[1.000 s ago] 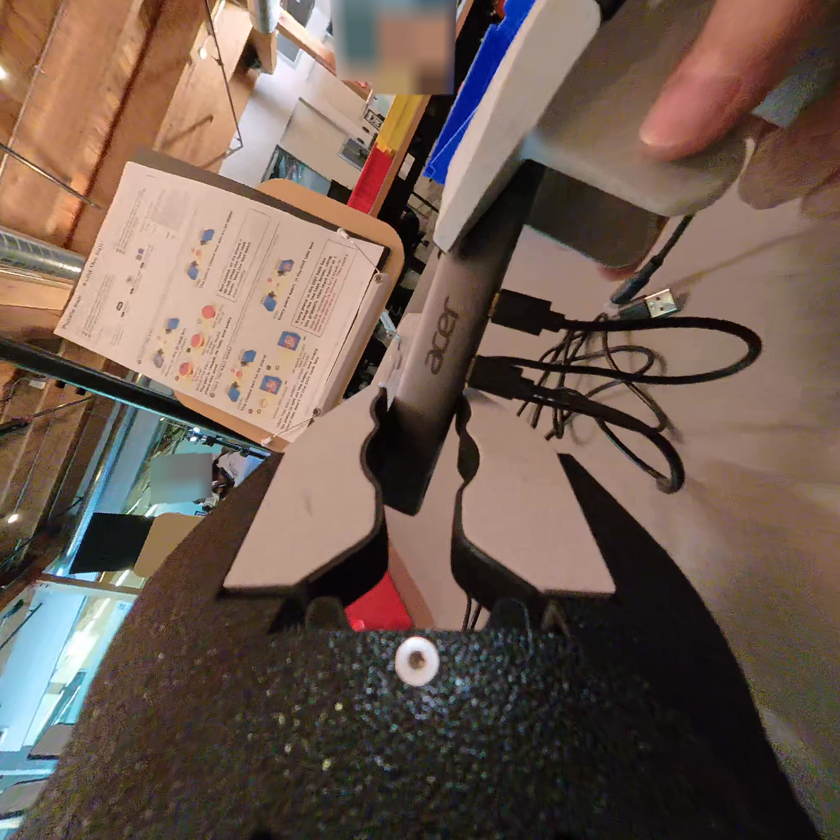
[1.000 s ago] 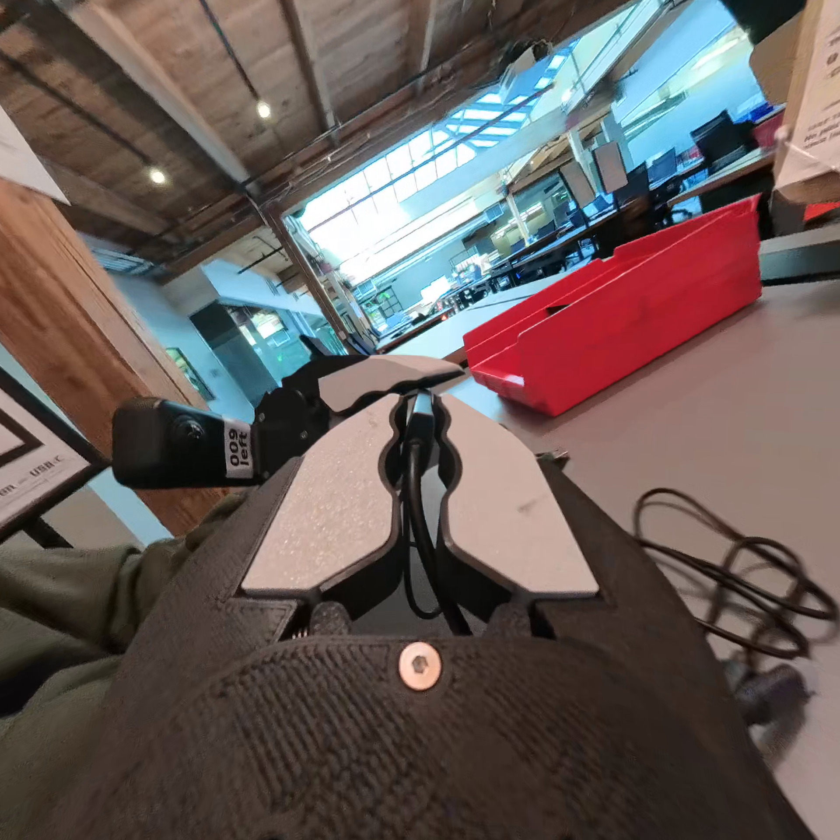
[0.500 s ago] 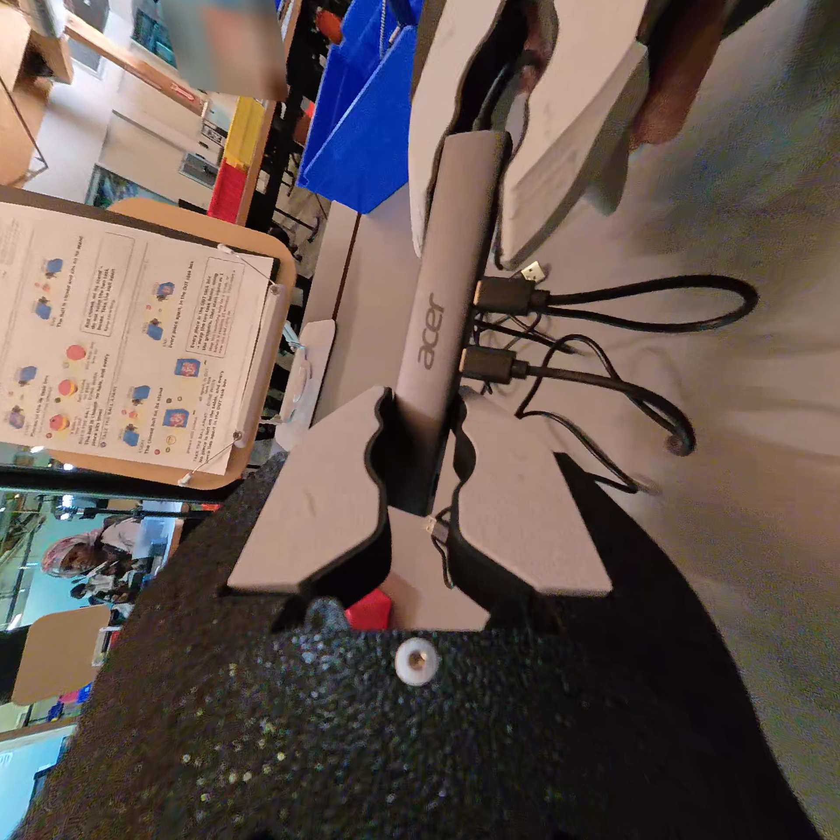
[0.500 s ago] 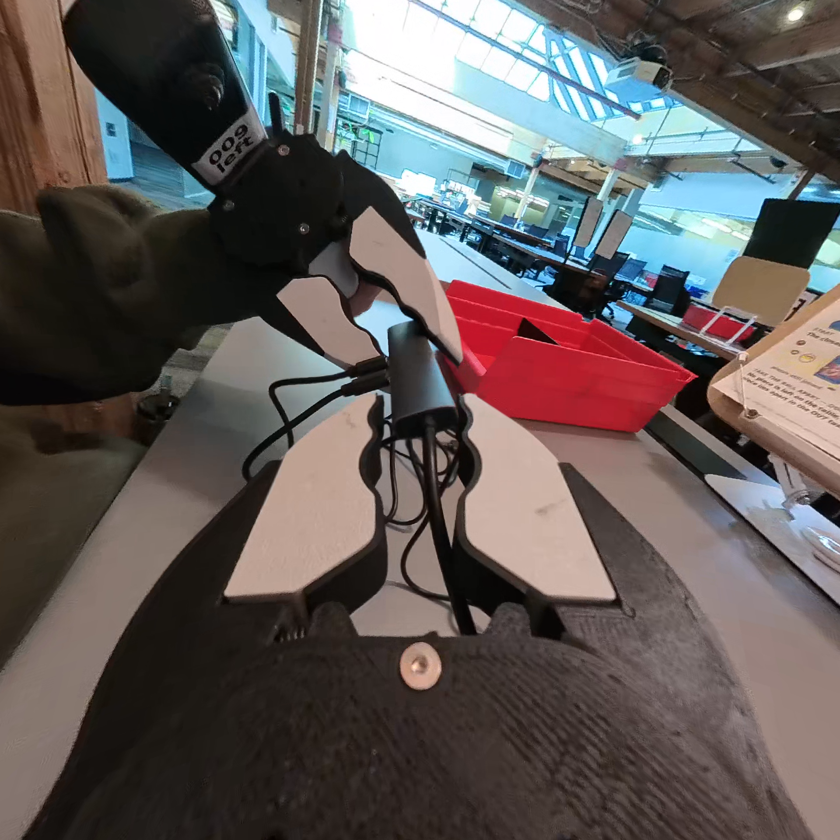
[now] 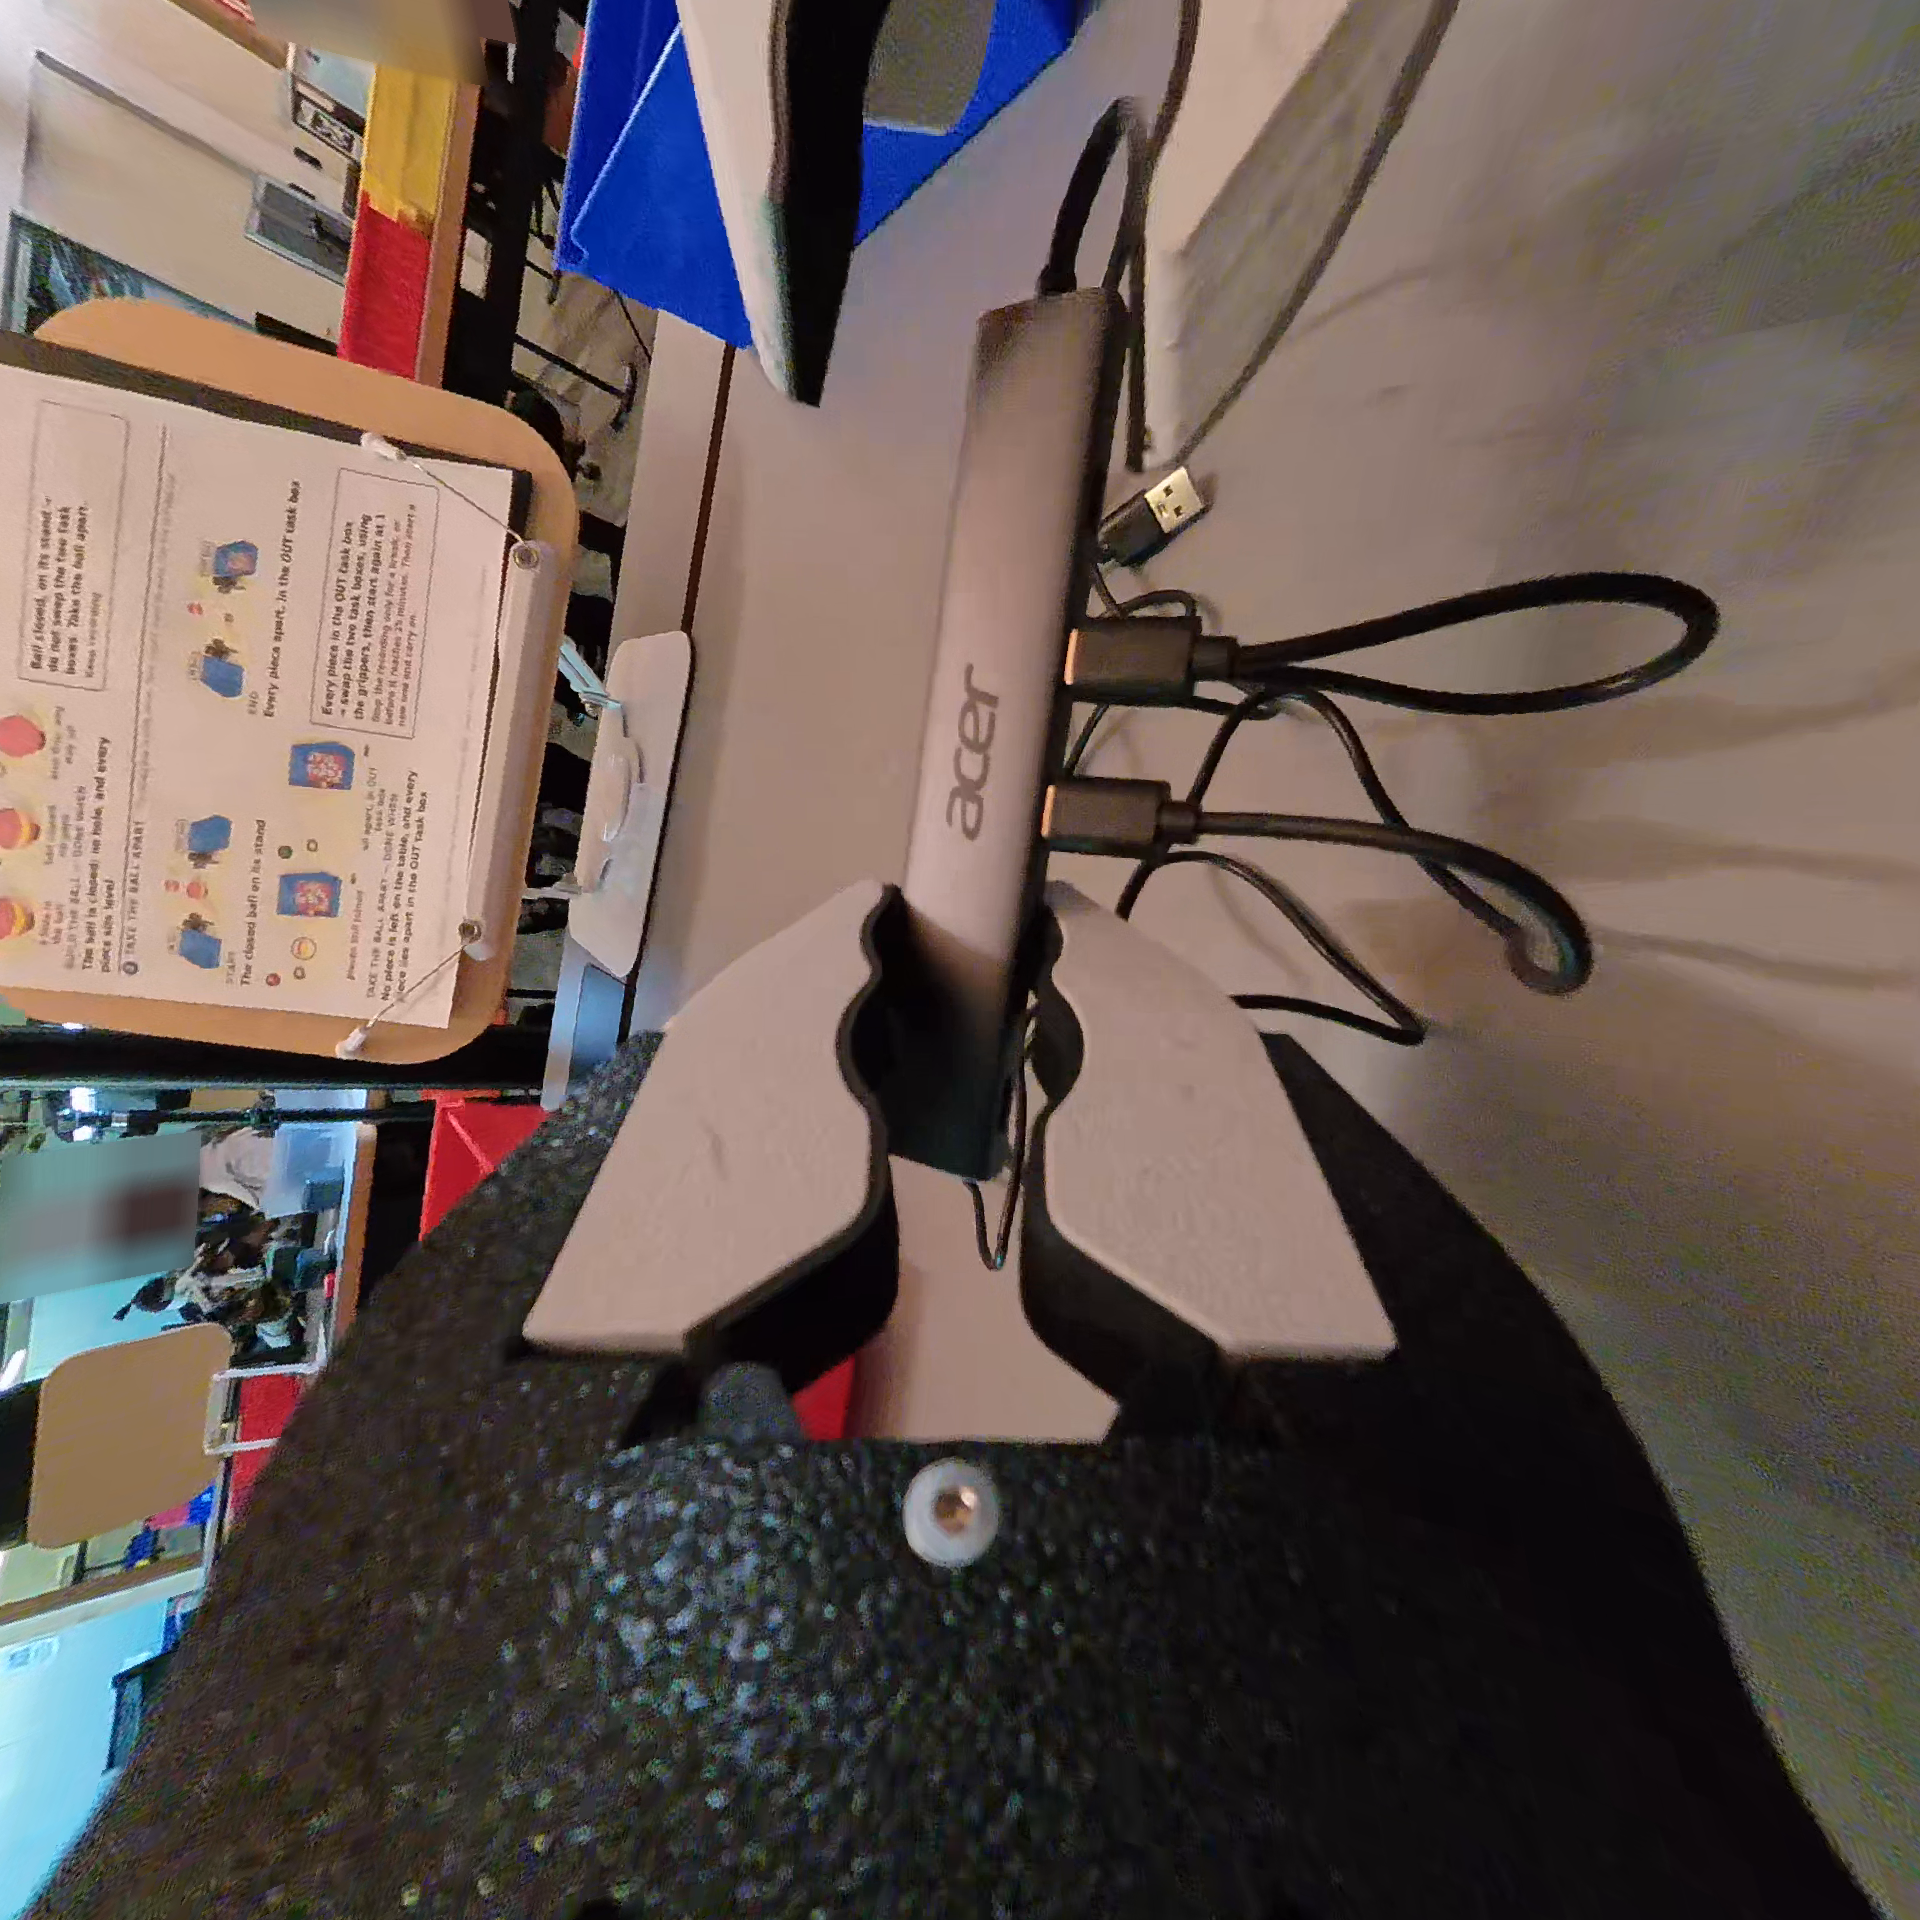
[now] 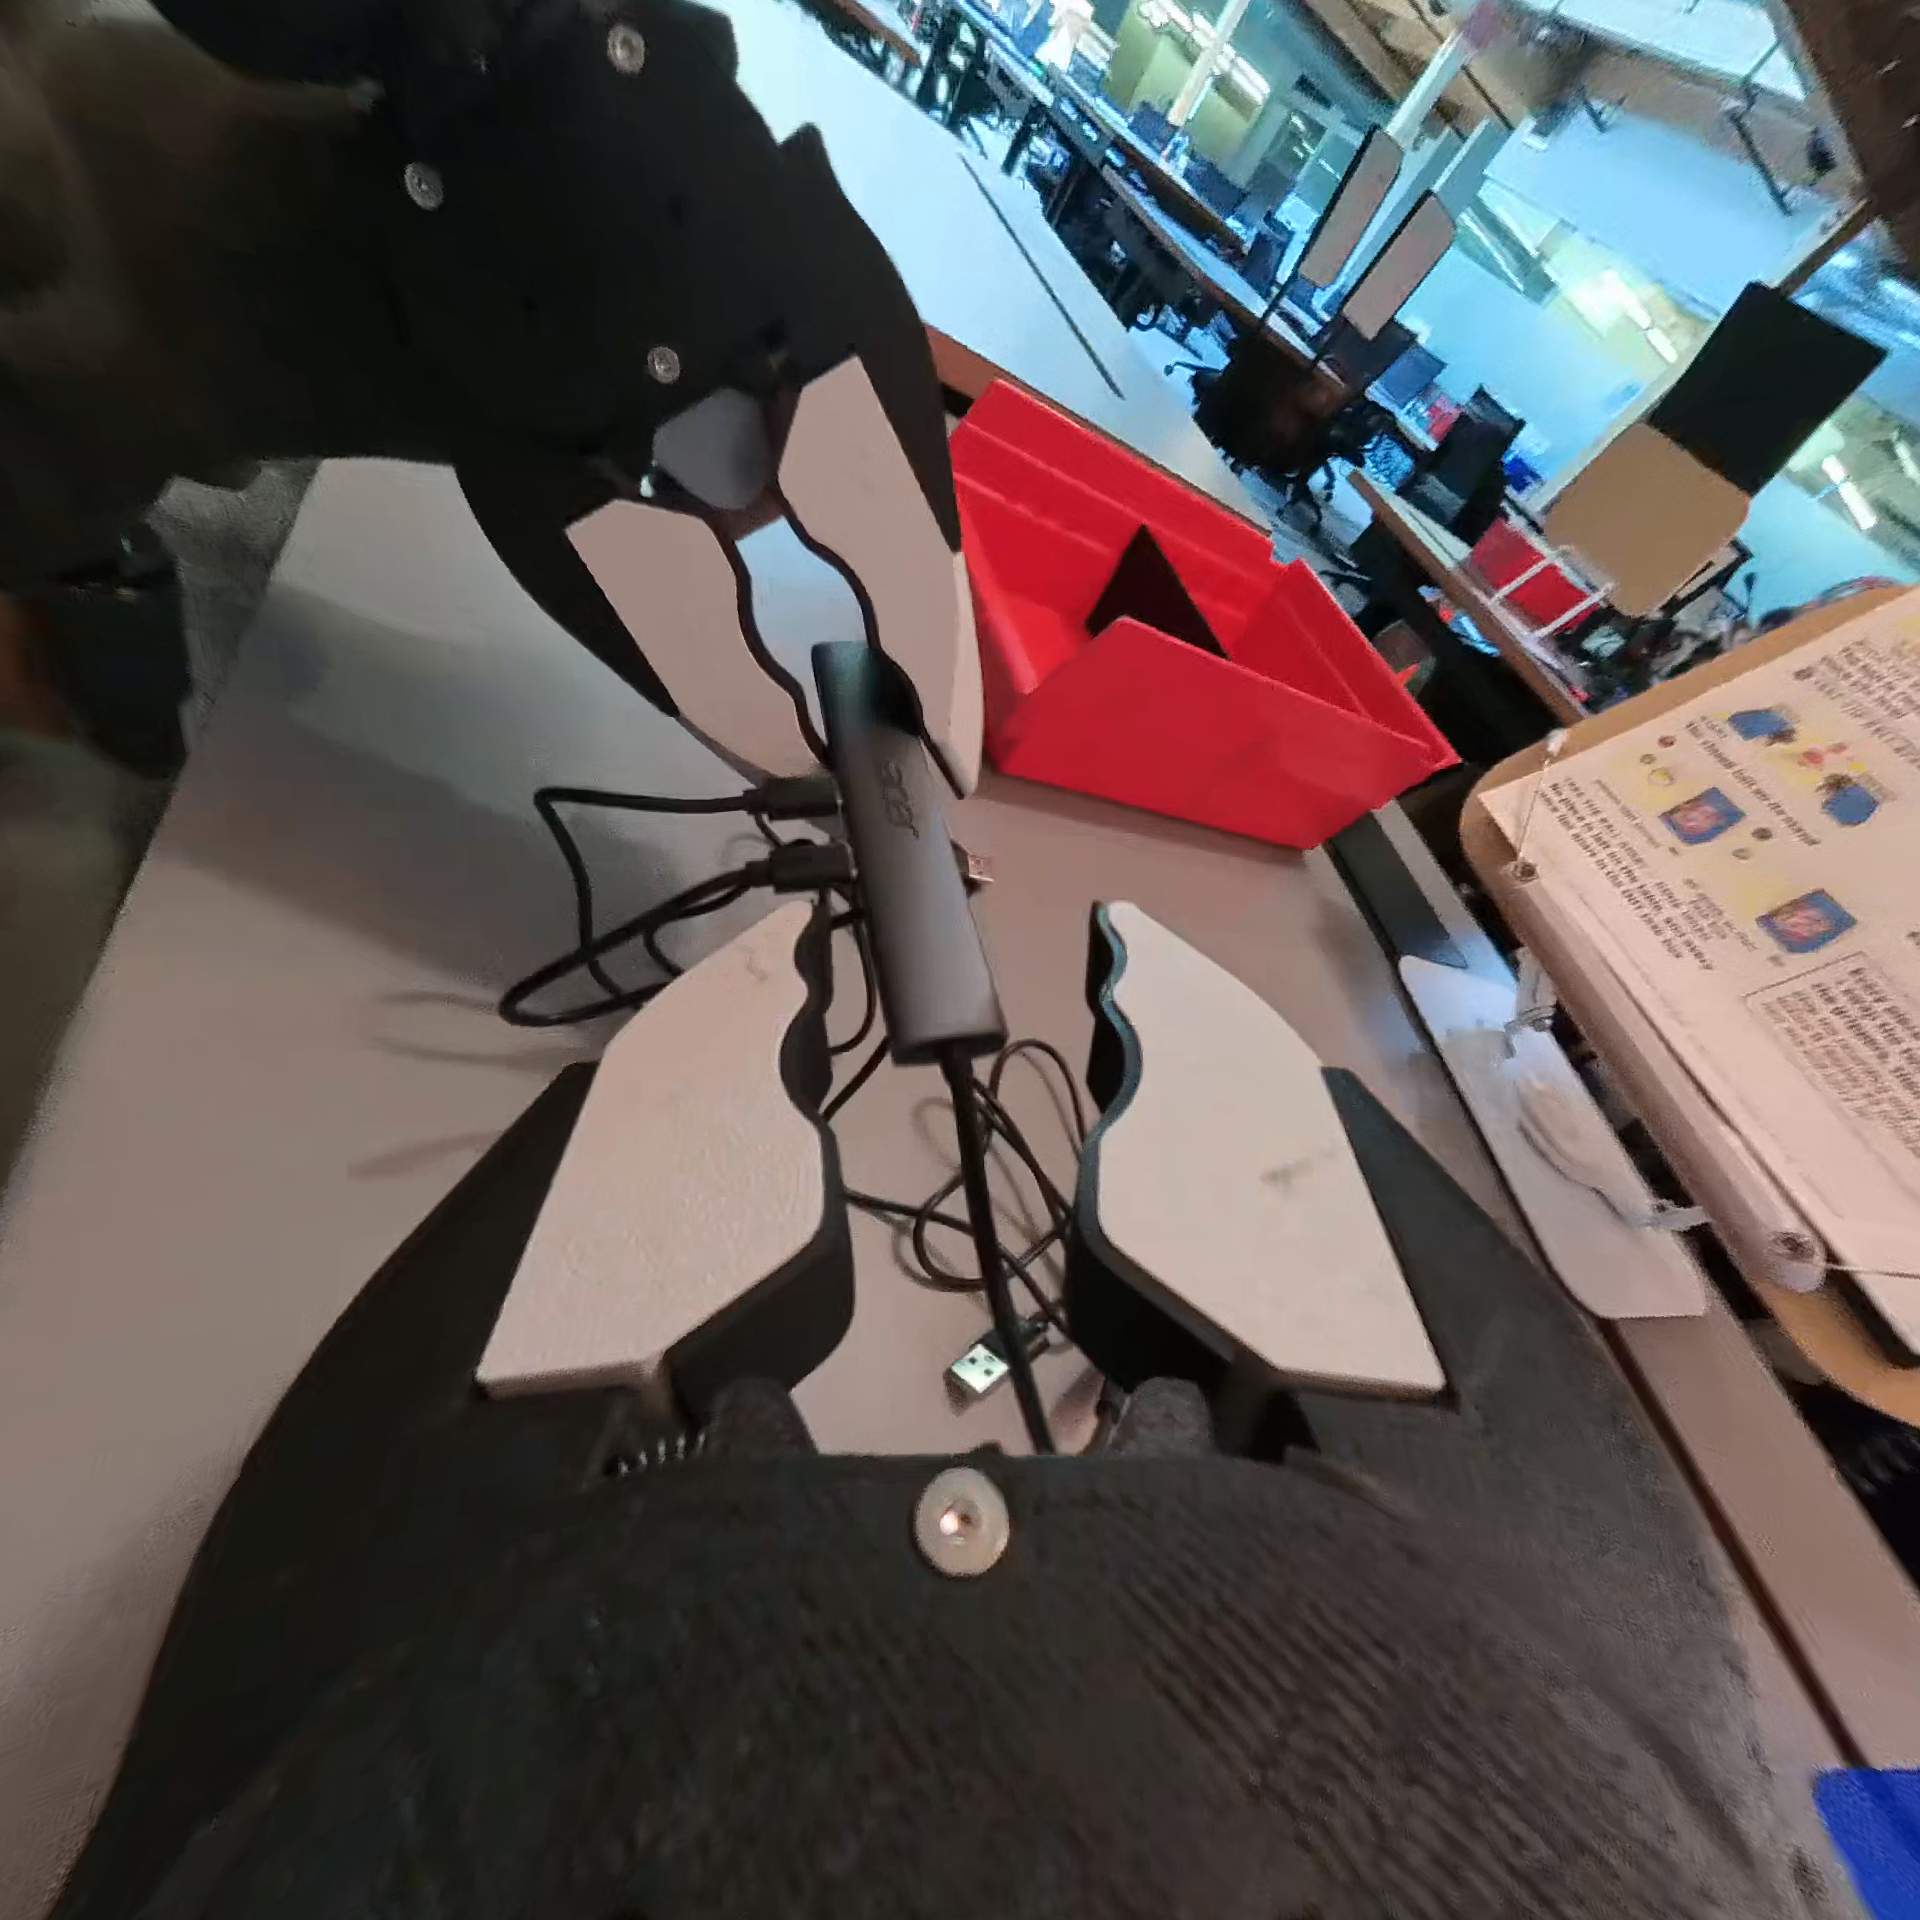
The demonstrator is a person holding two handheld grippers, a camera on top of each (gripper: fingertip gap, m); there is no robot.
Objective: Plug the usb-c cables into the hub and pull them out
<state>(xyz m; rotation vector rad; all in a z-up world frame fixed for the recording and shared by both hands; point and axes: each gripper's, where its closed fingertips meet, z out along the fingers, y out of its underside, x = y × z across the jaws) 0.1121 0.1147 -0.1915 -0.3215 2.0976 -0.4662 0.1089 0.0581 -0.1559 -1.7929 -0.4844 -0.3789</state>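
Note:
My left gripper (image 5: 971, 904) is shut on one end of the slim grey hub (image 5: 997, 623) and holds it just above the table. Two black cable plugs (image 5: 1132, 655) (image 5: 1107, 816) sit in the hub's side ports. A loose silver plug (image 5: 1158, 520) lies beside them. My right gripper (image 6: 951, 914) is open, its fingers on either side of the hub's other end (image 6: 935, 977) without touching it. The hub's own black lead (image 6: 987, 1195) runs down between them. The left gripper also shows in the right wrist view (image 6: 831, 675).
A red bin (image 6: 1195, 727) stands behind the hub and a blue bin (image 5: 665, 208) at the far side. A clipboard with a printed sheet (image 6: 1714, 935) stands at the table's edge. Tangled black cables (image 6: 582, 935) and a loose plug (image 6: 977, 1366) lie on the grey table (image 6: 260, 935). Left tips to right tips: about 7 cm. The loose silver plug (image 5: 1158, 520) is about equally far from each gripper, around 15 cm.
My right gripper has opened, let go of the hub's lead end and drawn back a little. My left gripper has kept its hold and the hub has come down towards the table.

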